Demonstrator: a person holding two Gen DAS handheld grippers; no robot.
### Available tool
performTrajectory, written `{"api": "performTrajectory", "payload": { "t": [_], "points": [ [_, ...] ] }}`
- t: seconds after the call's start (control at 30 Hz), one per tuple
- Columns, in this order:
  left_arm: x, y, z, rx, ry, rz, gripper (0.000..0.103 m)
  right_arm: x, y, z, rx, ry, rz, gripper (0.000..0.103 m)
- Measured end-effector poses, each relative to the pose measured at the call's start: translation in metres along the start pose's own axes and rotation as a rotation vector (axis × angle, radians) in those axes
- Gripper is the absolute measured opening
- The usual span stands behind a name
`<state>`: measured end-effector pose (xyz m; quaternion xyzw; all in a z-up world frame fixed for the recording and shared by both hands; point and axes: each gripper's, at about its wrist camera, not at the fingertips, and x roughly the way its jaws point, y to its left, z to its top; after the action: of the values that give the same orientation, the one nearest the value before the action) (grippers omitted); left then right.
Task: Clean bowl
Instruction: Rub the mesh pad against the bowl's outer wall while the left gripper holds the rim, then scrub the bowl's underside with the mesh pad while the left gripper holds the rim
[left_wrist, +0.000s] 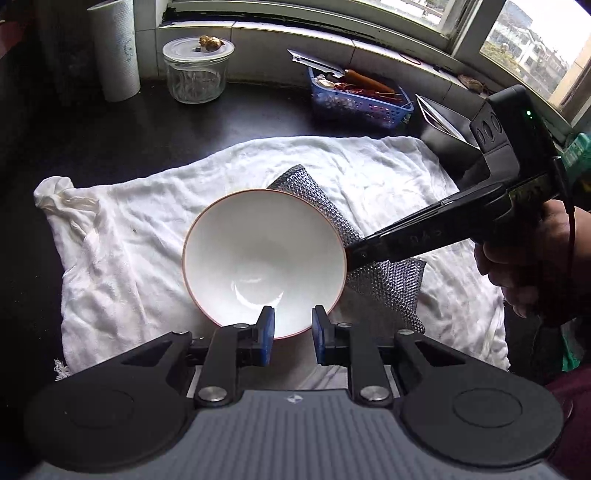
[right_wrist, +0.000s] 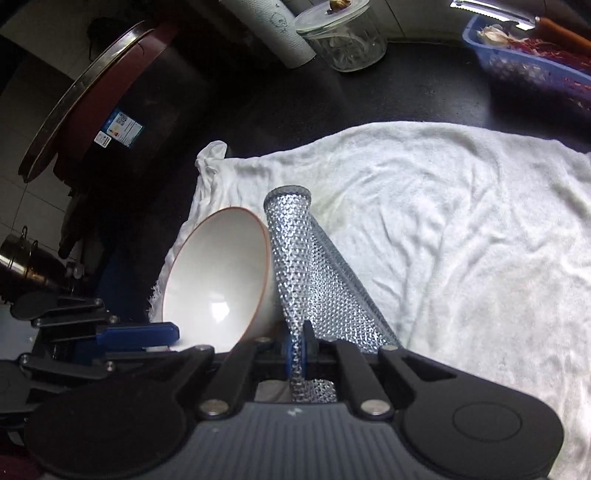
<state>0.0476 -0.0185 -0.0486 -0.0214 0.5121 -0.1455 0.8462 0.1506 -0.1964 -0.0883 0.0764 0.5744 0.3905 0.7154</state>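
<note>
- Two grippers are at work on one bowl (left_wrist: 264, 266), which is seen near the middle of the left wrist view, tipped up on a white towel (left_wrist: 122, 258) so that its white inside faces the camera.
- Its near rim is pinched by the left gripper (left_wrist: 292, 332): the blue pads stand a narrow way apart with the rim between them, one pad inside the bowl and one outside.
- A silvery mesh scrubbing cloth (right_wrist: 314, 280) is clamped by the right gripper (right_wrist: 300, 350), whose jaws are pressed almost together on a bunched fold; the rest rises stiffly, touching the outer wall of the bowl at lower centre of the right wrist view.
- The bowl is judged glazed ceramic: rigid, fairly heavy for a rim pinch, smooth, and likely slippery if wet. It is judged breakable if dropped or knocked on the dark counter (left_wrist: 155, 122).
- The rim is judged the only sensible hold, since the wall is too wide to be spanned; a firm pinch well over the lip is advised, with the foot kept resting on the towel for support.
- The mesh is judged light and springy, holding its curl; a grip low on the fold leaves a long free end for wiping.
- A glass jar (left_wrist: 195, 70) and blue basket (left_wrist: 360, 99) stand well apart, along the upper part of the frame.
</note>
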Motion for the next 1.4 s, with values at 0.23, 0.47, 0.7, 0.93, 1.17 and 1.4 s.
{"api": "performTrajectory", "payload": {
  "t": [0.23, 0.47, 0.7, 0.93, 1.17, 1.4],
  "points": [
    [0.007, -0.021, -0.001, 0.231, 0.038, 0.029, 0.020, 0.000, 0.025, -0.004, -0.211, 0.018, -0.086, 0.009],
    [0.021, -0.036, -0.008, 0.537, 0.099, 0.095, 0.021, 0.009, 0.045, -0.005, -0.424, 0.048, -0.171, 0.009],
    [0.026, -0.033, -0.006, 0.603, 0.102, -0.002, 0.012, 0.020, 0.055, -0.015, -0.579, 0.036, -0.202, 0.010],
    [0.026, -0.036, 0.005, 0.537, 0.045, -0.085, 0.012, 0.022, 0.058, -0.020, -0.591, 0.030, -0.179, 0.010],
    [0.005, -0.015, 0.014, 0.362, 0.006, -0.104, 0.018, 0.015, 0.049, -0.016, -0.550, 0.010, -0.172, 0.011],
    [-0.001, 0.038, 0.038, 0.113, -0.058, 0.028, 0.019, 0.013, 0.052, -0.010, -0.568, 0.014, -0.171, 0.011]
  ]
}}
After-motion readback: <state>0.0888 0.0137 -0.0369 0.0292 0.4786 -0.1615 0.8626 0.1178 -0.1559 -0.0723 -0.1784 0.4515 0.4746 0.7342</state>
